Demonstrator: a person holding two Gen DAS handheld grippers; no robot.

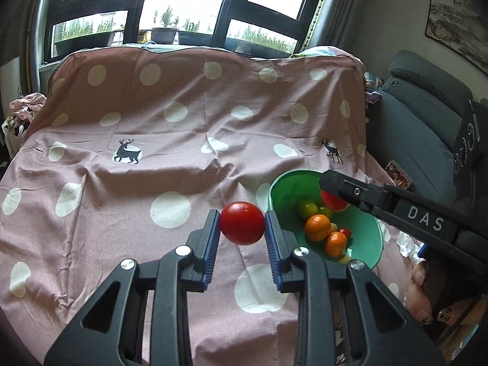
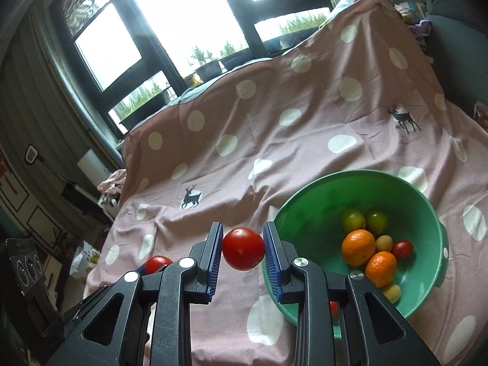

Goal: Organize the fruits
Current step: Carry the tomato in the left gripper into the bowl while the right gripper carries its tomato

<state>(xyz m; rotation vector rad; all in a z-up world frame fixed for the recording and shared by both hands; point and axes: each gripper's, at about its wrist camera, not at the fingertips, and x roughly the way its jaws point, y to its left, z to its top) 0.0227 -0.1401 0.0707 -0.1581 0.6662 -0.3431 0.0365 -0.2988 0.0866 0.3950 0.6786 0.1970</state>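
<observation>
Nearest to us, the left gripper (image 1: 242,228) is clenched on a round, glossy red tomato (image 1: 242,227), its blue ribbed pads pressing the fruit from either side and holding it clear of the cloth. The tomato is nearly spherical, so we can tell no long axis; a small mark near its top faces up and slightly away from the camera. The right gripper (image 2: 243,250) likewise grasps a second round red tomato (image 2: 243,249) between its blue pads, just left of the bowl's rim in the right wrist view. From the left wrist view, that gripper reaches over the round green plastic bowl (image 1: 363,228), its tomato over the inside. The bowl (image 2: 427,213) sits on the pink cotton sheet with white polka dots and deer prints (image 2: 274,140) and holds two orange mandarins (image 2: 358,247), two green fruits (image 2: 353,220), small yellow ones and a red cherry tomato (image 2: 402,249). Beyond, the sheet rises over a backrest, with dark-framed windows (image 1: 183,3) farthest off.
</observation>
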